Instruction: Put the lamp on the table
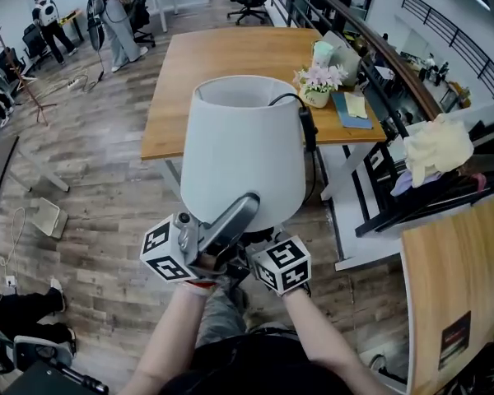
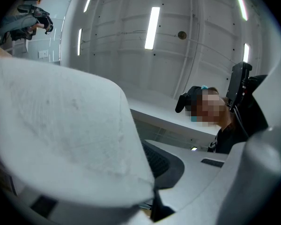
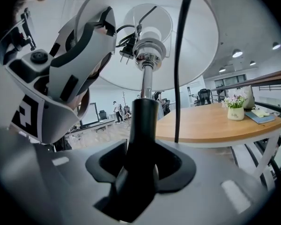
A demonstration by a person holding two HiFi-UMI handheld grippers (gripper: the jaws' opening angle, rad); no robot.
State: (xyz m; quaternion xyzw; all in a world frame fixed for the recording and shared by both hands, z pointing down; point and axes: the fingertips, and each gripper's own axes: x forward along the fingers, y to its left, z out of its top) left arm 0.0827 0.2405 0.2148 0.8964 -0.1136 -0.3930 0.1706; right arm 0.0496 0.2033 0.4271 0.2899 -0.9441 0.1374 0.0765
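- The lamp with a round white cloth shade (image 1: 243, 151) is up in the air in front of the person, held by both tongs.
- It is not on the table. Seen from the head, it hangs near the table's close edge, and its top covers a bit of that edge.
- The right gripper (image 3: 141, 161) is clenched on the thin black lamp pole (image 3: 141, 121). Its dark pads hug the pole on both sides, below the shiny silver part (image 3: 147, 62) that goes up into the shade.
- The left gripper (image 1: 243, 208) is pinching the bottom edge of the shade. One grey finger lies flat on the outside of the cloth.
- A black cord (image 1: 307, 130) comes over the top of the shade and hangs down its right side.
- The big brown wooden table (image 1: 222, 64) stands just behind the lamp.
- At the right end of the table sit a small white pot of pink flowers (image 1: 317, 85) and a blue book (image 1: 350, 109).
- The grey-brown plank floor (image 1: 90, 163) is under everything.
- A person (image 1: 119, 15) stands far off at the back, near office chairs.
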